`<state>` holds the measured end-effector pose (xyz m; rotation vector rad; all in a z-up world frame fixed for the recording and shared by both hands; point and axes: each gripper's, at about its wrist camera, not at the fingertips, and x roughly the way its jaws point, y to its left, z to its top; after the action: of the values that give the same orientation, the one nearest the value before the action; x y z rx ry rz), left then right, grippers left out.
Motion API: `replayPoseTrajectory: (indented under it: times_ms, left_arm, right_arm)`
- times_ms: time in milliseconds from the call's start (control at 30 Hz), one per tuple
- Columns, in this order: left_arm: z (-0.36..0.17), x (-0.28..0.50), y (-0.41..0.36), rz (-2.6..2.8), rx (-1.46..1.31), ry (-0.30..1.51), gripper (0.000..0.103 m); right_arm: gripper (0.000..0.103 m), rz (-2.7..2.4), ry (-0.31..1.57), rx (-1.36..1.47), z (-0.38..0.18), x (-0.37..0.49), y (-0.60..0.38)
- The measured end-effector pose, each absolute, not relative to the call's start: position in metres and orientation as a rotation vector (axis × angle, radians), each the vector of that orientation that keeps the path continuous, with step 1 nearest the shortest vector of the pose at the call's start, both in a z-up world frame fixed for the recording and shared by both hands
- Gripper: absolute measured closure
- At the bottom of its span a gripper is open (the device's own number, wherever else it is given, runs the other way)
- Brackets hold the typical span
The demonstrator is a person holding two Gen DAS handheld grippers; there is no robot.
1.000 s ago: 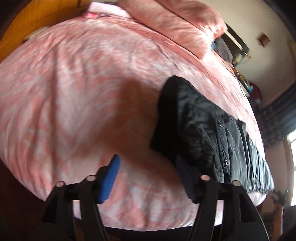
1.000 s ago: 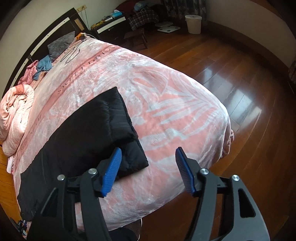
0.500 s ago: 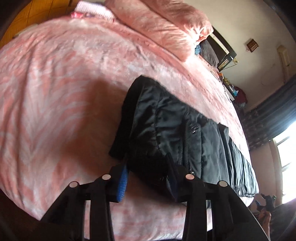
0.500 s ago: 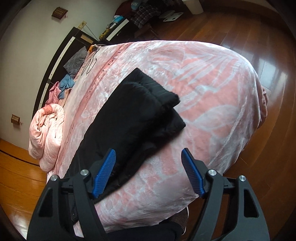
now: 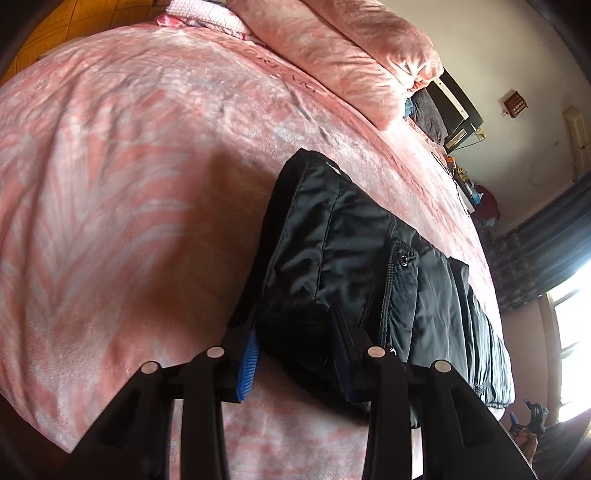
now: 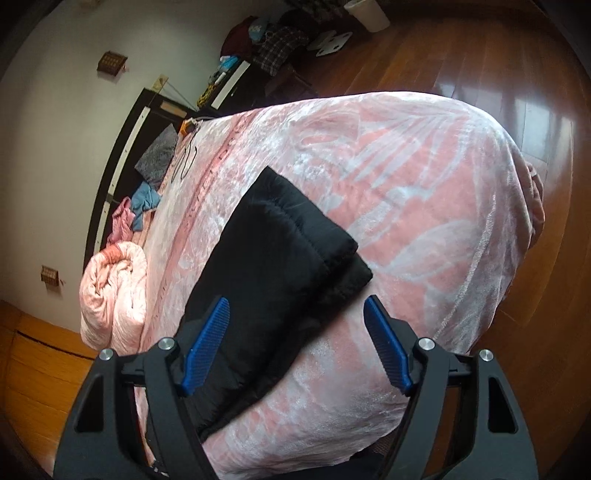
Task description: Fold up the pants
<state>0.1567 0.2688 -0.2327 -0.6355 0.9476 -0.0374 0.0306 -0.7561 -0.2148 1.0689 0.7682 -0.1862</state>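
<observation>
Black padded pants (image 5: 351,251) lie stretched along the near edge of a bed under a pink blanket (image 5: 129,184). In the left wrist view my left gripper (image 5: 295,336) is shut on the waistband corner, with dark cloth bunched between its blue pads. In the right wrist view the leg ends of the pants (image 6: 273,240) lie doubled on the blanket (image 6: 406,184). My right gripper (image 6: 295,310) hovers just over the near side of that leg end. Its jaws are opening, and the pads stand wide and clear of the cloth.
A rolled pink duvet (image 6: 114,295) and loose clothes (image 6: 144,199) lie by the dark headboard (image 6: 122,147). The bed edge drops to a glossy wooden floor (image 6: 517,74). A white bin (image 6: 369,14) and piled clothes stand far off.
My left gripper moved onto the waistband and shut on it. My right gripper rolled and sank toward the leg end while its jaws widened.
</observation>
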Motion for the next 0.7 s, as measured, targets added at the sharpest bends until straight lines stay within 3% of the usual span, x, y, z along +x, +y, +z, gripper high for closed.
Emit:
replayPoseTrajectory:
  times_ms: [333, 433, 500, 700]
  left_arm:
    - [-0.231, 0.165, 0.263, 0.023, -0.586, 0.966, 0.067]
    - [-0.231, 0.165, 0.262, 0.046, -0.572, 0.966, 0.067]
    - [-0.229, 0.169, 0.262, 0.067, -0.563, 0.961, 0.068]
    - [-0.222, 0.183, 0.271, 0.105, -0.551, 0.968, 0.068]
  right_arm:
    - [0.032, -0.149, 0.787, 1.097, -0.223, 0.063, -0.748]
    - [0.051, -0.149, 0.811, 1.126, -0.234, 0.076, -0.749]
    - [0.087, -0.156, 0.838, 1.090, -0.234, 0.085, -0.745]
    - [0.093, -0.111, 0.780, 0.958, -0.192, 0.089, -0.718]
